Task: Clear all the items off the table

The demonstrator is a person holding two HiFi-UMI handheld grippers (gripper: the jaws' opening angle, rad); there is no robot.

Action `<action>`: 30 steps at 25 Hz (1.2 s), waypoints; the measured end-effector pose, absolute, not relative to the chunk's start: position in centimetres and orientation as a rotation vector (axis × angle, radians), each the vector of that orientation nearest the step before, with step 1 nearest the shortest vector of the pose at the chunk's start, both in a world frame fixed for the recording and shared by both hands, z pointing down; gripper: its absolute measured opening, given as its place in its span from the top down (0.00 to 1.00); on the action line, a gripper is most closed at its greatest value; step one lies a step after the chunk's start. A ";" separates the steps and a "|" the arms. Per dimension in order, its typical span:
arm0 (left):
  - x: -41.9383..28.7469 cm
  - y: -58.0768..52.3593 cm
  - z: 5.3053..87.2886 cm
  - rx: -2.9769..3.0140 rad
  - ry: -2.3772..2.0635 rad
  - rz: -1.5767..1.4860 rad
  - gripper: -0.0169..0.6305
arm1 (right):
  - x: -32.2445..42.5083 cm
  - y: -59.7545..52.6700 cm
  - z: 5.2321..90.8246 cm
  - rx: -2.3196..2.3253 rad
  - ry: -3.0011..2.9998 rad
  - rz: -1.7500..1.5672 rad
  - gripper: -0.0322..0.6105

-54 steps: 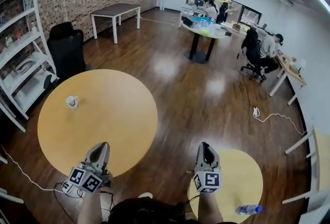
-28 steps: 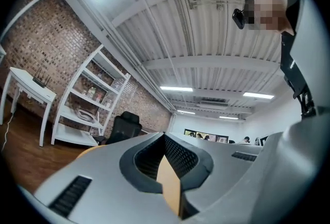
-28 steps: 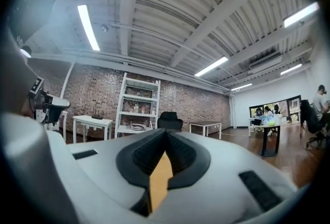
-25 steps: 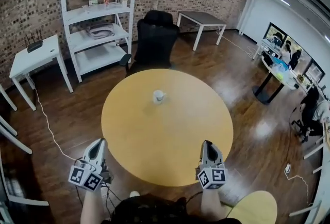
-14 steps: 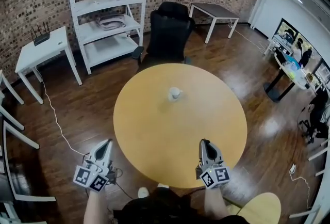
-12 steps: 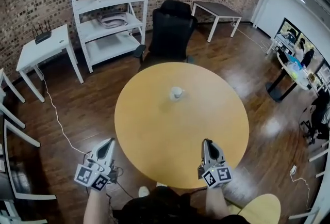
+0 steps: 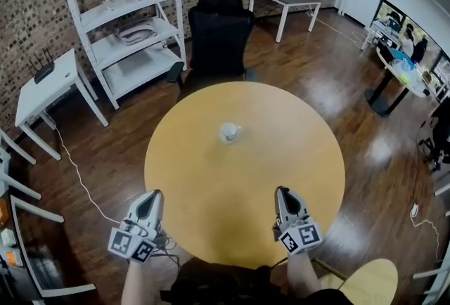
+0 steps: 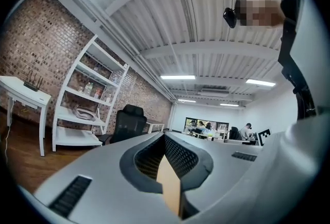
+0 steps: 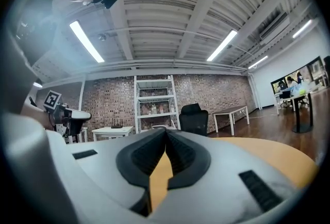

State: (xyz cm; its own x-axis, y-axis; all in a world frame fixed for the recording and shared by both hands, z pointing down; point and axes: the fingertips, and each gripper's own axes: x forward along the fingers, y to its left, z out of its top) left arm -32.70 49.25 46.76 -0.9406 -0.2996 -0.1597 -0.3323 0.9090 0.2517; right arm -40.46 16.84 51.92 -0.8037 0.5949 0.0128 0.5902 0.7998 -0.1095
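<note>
Two claws at the near side of the round table (image 7: 281,135), left claw (image 7: 150,197) pressed together, empty, just off the table edge, right claw (image 7: 283,192) pressed together, empty, over the table edge, white cup (image 7: 228,133) upright near the table centre, well apart from both.

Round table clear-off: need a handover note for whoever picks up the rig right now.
Left gripper: shut, empty, at the near left edge of the round table.
Right gripper: shut, empty, over the table's near right part.
Items: one white cup stands upright near the table's centre, well beyond both grippers. Nothing else shows on the table.
Done: no grasp yet, the cup is untouched.
Left: open a gripper, reach in, grip the cup and take it off the table.
</note>
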 end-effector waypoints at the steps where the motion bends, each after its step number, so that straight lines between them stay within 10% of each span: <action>1: -33.7 48.4 47.1 -0.522 2.963 0.401 0.97 | -40.8 16.5 52.0 -0.968 -2.934 0.152 0.94; 15: -49.1 43.4 51.8 -0.945 3.014 0.286 0.95 | -41.9 14.8 56.9 -0.579 -2.877 0.233 0.94; 18: -53.1 41.5 53.3 -1.124 3.020 0.241 0.55 | -41.8 15.4 58.3 -0.517 -2.863 0.219 0.94; 30: -61.0 37.1 60.5 -1.340 3.077 0.186 0.27 | -42.2 14.9 60.5 -0.350 -2.821 0.302 0.94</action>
State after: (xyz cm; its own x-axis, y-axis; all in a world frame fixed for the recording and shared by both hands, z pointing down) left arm -61.04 37.13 60.50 -0.6618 -0.7332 0.1564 -0.7091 0.6799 0.1871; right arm -42.21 14.94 60.45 -0.9308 0.2666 0.2500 0.2076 0.9487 -0.2386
